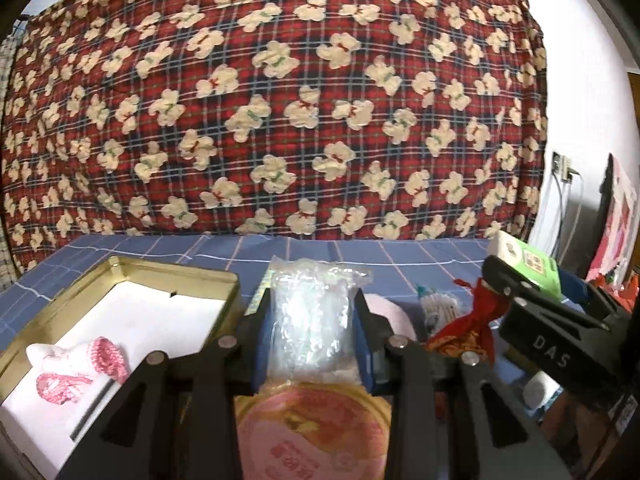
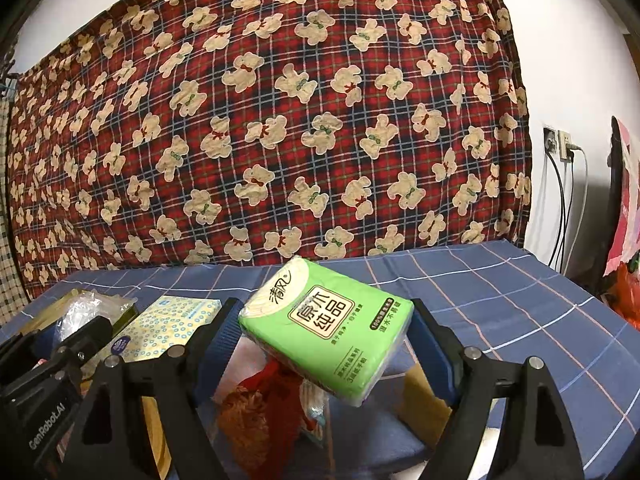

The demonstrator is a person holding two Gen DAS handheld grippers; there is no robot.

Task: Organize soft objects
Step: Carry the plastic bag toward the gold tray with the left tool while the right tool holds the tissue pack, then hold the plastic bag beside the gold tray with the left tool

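My left gripper (image 1: 310, 316) clamps a clear plastic bag (image 1: 308, 312) just right of the tin (image 1: 120, 280); right gripper (image 2: 326, 328) grips green tissue pack (image 2: 328, 328), tilted, further right.

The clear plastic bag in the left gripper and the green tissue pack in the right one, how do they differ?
The clear plastic bag is see-through, crinkled and unprinted; the green tissue pack is opaque, smooth and printed with characters. The bag stands upright between the left gripper's fingers; the pack sits tilted in the right gripper. Both are soft packages held off the blue checked cloth.
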